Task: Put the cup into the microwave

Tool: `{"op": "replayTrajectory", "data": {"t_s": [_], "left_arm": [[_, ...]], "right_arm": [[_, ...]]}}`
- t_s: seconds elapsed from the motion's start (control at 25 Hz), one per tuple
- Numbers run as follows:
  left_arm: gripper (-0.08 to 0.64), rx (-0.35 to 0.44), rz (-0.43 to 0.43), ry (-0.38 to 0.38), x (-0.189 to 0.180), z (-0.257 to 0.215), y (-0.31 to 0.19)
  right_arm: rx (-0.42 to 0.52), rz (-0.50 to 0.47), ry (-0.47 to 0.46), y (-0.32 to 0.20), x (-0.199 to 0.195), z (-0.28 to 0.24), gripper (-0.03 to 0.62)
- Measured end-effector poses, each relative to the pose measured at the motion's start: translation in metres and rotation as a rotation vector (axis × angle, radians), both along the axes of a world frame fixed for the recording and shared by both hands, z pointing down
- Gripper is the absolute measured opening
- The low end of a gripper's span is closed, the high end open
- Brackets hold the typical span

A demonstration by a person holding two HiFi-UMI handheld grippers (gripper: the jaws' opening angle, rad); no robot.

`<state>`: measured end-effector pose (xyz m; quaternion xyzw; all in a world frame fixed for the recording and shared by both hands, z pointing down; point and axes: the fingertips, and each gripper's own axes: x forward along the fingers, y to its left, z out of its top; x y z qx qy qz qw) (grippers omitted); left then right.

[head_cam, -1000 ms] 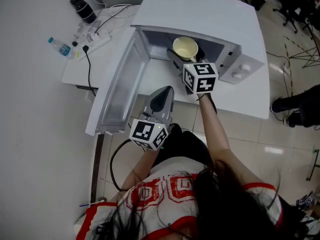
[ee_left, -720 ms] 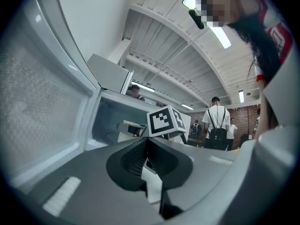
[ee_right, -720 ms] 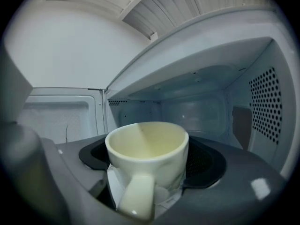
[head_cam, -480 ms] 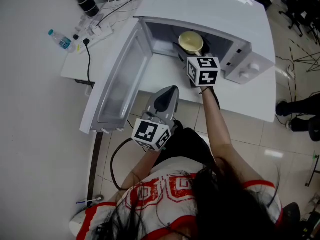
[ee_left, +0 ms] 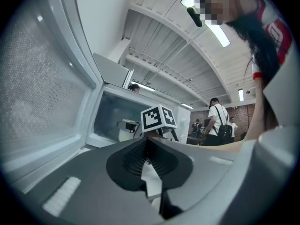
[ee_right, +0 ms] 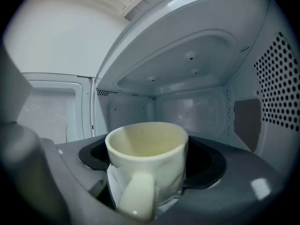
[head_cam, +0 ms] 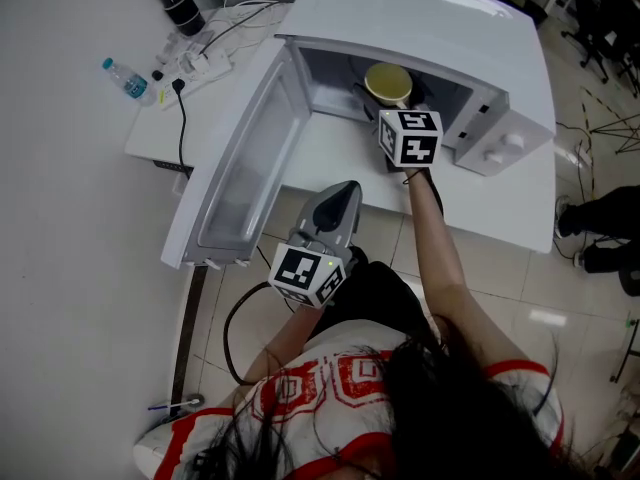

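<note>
A cream cup sits in the mouth of the white microwave, whose door stands swung open to the left. My right gripper is shut on the cup, its marker cube just outside the opening. In the right gripper view the cup stands upright between the jaws with its handle toward the camera, inside the microwave cavity. My left gripper hangs low in front of the table, jaws shut and empty, pointing at the microwave. The left gripper sees the right cube and the open cavity.
A water bottle, a power strip with cables and a black jar lie on the white table left of the door. The microwave's knobs are at the right. People stand in the far background.
My right gripper has carried the cup deeper into the microwave opening. The left gripper has stayed about where it was, still shut.
</note>
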<state>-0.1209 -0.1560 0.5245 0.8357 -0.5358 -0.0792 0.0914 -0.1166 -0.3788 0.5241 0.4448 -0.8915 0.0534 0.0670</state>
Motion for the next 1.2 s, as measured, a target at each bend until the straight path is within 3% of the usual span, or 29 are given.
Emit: {"op": "replayTrajectory", "data": {"t_s": [0.4,0.88,1.2], "left_arm": [[-0.002,0.006,-0.020,0.017,-0.004,-0.001,0.001],[-0.002,-0.003,-0.030,0.034,-0.006,-0.002,0.001],[-0.002,-0.004,-0.033,0.032,-0.007,-0.002,0.000]], "right_arm": [[0.003,0.037,-0.028,-0.022,0.001,-0.002,0.456],[-0.009,0.151,-0.034,-0.034,0.005,-0.001,0.460],[-0.060,0.206,0.032,-0.044,0.004,0.008,0.460]]}}
